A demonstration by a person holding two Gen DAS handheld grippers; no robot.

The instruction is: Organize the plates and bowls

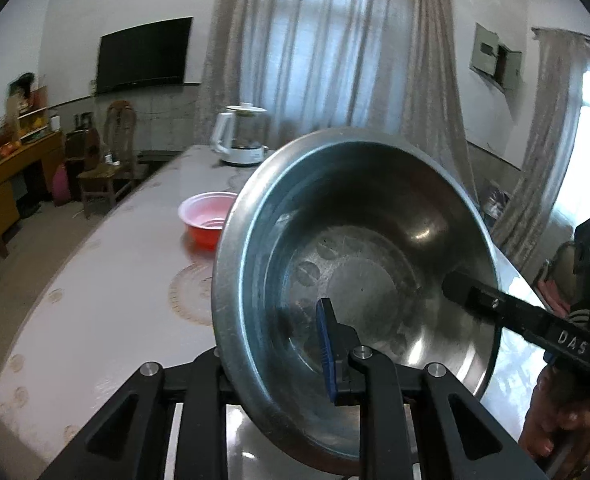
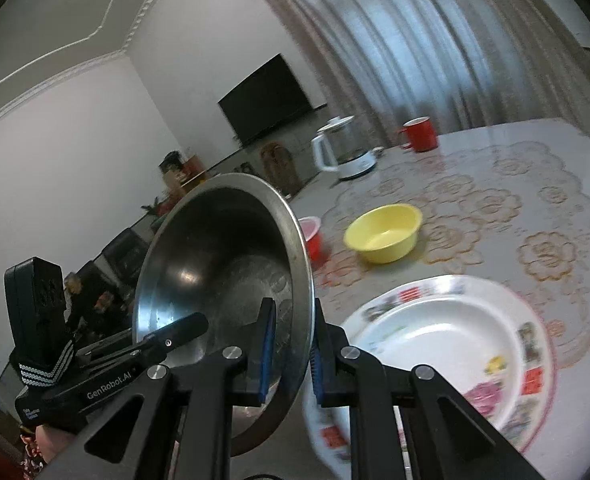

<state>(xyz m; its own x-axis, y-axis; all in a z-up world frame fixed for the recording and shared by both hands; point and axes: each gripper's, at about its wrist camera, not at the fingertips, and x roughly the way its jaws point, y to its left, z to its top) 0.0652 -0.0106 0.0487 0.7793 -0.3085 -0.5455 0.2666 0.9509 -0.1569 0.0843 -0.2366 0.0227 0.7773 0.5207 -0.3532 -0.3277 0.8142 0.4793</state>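
A steel bowl [image 1: 359,264] is held tilted above the table by both grippers; it also shows in the right wrist view [image 2: 223,264]. My left gripper [image 1: 279,344] is shut on its near rim, one blue pad inside the bowl. My right gripper [image 2: 291,352] is shut on the opposite rim; its finger [image 1: 479,300] reaches into the bowl from the right. A white flowered plate [image 2: 447,344] lies on the table just right of the right gripper. A yellow bowl [image 2: 383,232] and a red bowl [image 1: 207,220] sit further off.
A white kettle [image 1: 241,136] stands at the table's far end, with a red mug [image 2: 419,134] near it. The table [image 2: 535,208] has a lace-patterned cover. Chairs and a wooden desk [image 1: 11,172] stand left of the table.
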